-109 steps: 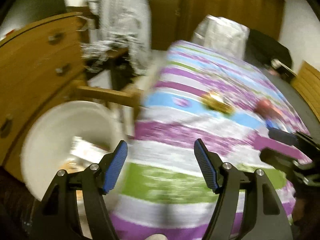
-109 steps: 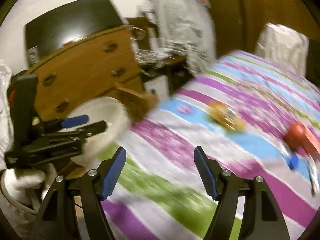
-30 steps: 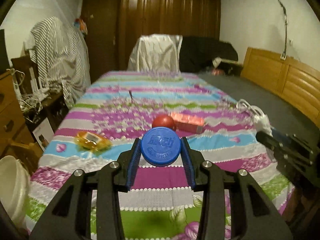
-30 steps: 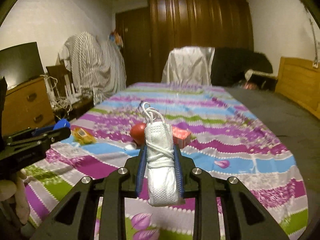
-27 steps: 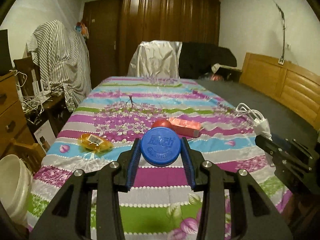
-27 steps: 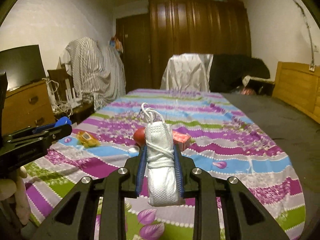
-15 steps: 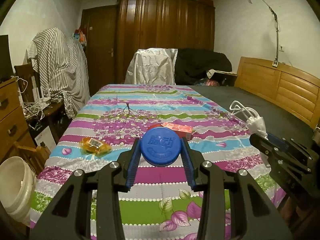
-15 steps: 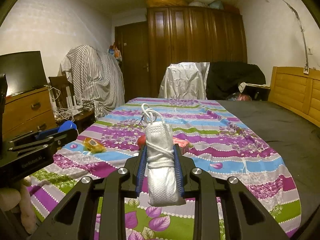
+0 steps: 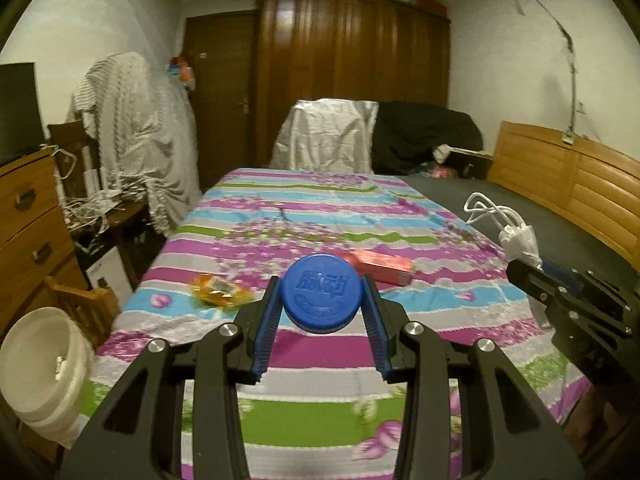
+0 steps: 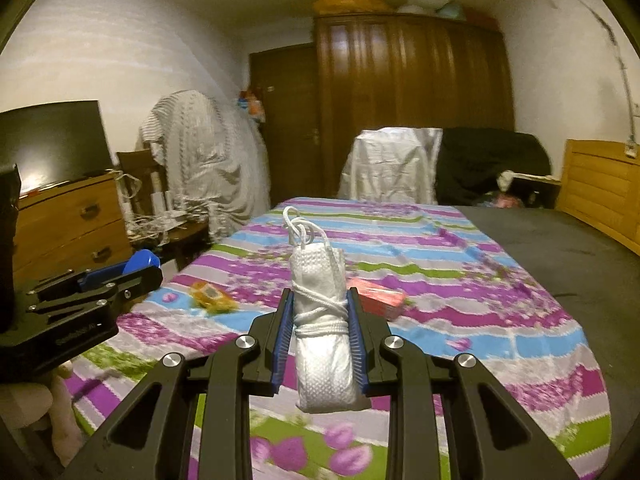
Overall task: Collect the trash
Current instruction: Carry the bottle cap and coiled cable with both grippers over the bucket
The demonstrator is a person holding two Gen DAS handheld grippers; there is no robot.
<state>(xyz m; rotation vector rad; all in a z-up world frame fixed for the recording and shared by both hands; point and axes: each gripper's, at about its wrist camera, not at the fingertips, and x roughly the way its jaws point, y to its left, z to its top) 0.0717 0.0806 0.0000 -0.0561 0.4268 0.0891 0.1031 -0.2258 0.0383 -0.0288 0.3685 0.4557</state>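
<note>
My left gripper (image 9: 322, 322) is shut on a round blue bottle cap (image 9: 322, 298), held above the striped bedspread (image 9: 320, 216). My right gripper (image 10: 320, 340) is shut on a folded white face mask (image 10: 324, 328) bound with its own cords. On the bed lie a yellow wrapper (image 9: 220, 294) at the left and a red box (image 9: 378, 266) behind the cap. The wrapper (image 10: 210, 296) and red box (image 10: 378, 298) also show in the right wrist view. The right gripper (image 9: 576, 300) with the mask (image 9: 516, 238) appears at the right of the left wrist view, the left gripper (image 10: 100, 284) at the left of the right wrist view.
A white bucket (image 9: 40, 368) stands on the floor left of the bed, beside a wooden dresser (image 9: 28, 232). A covered chair (image 9: 324, 140) and a dark wardrobe (image 9: 352, 80) are at the far end. A wooden headboard (image 9: 568, 176) runs along the right.
Both grippers have pulled back and risen with the cap and mask held, so the bed looks farther. A red ball behind the cap is now hidden. Earlier still, both grippers were open and empty.
</note>
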